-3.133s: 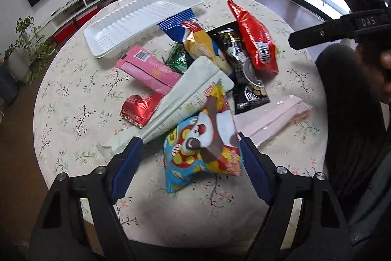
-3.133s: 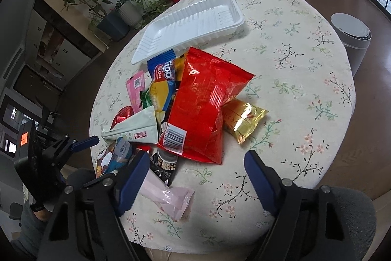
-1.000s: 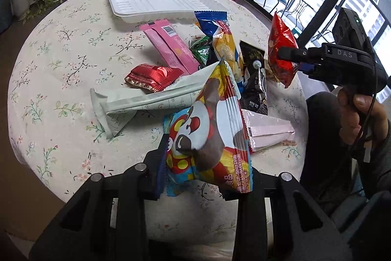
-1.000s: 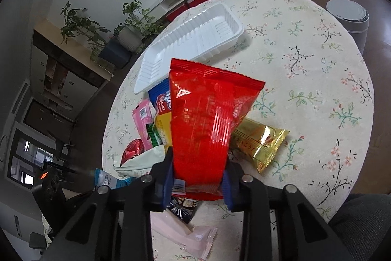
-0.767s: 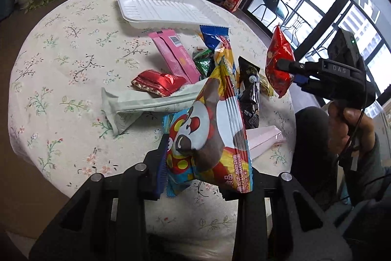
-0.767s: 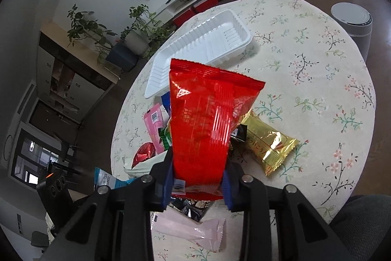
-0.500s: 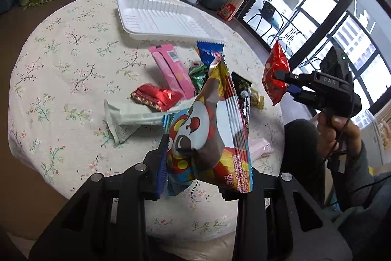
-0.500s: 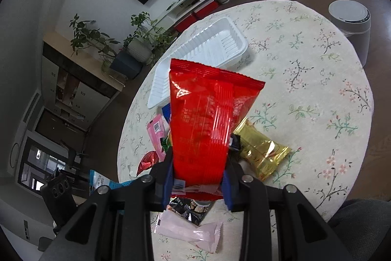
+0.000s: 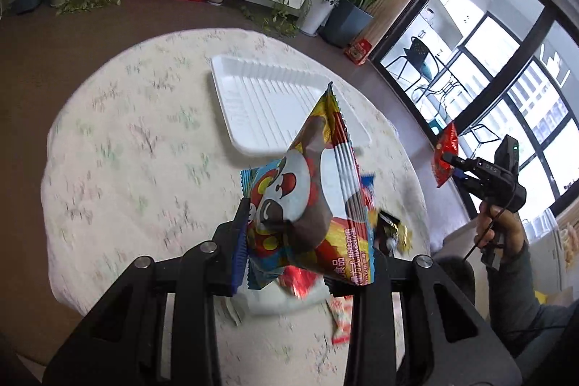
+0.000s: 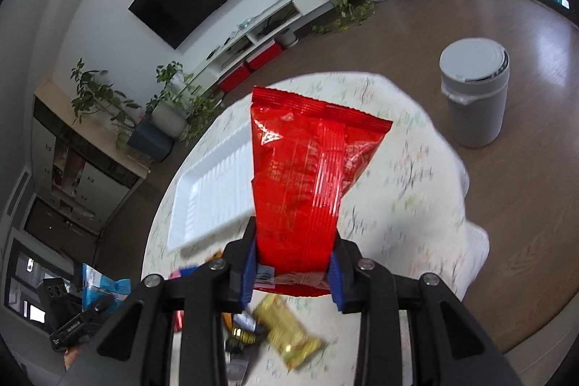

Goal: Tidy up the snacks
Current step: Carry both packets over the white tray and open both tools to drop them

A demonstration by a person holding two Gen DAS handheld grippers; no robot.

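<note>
Left gripper (image 9: 307, 255): jaws narrowed and clamped on the lower edge of a cartoon-print snack bag (image 9: 311, 201). The bag stands upright between the blue pads, clear of the desk (image 9: 119, 176), with its top corner overlapping the near edge of the white tray (image 9: 260, 100) in the left wrist view.

Right gripper (image 10: 293, 274): jaws narrowed and clamped on the bottom seam of a red snack bag (image 10: 307, 187). The bag rises upright from the pads and is held above the desk. In the left wrist view the same gripper appears at the right edge, carried by a hand (image 9: 501, 230) and a dark sleeve, with the red bag hanging off its tip, beyond the desk edge.

Below the right gripper, a gold packet (image 10: 289, 335) lies on the floral cloth, with a dark packet just beside it. Below the left gripper, a red foil packet (image 9: 300, 279) and further wrappers lie on the desk, blurred.

The white tray sits on the far side of the desk and is ribbed inside. A grey bin (image 10: 474, 96) stands on the floor beyond the desk.
</note>
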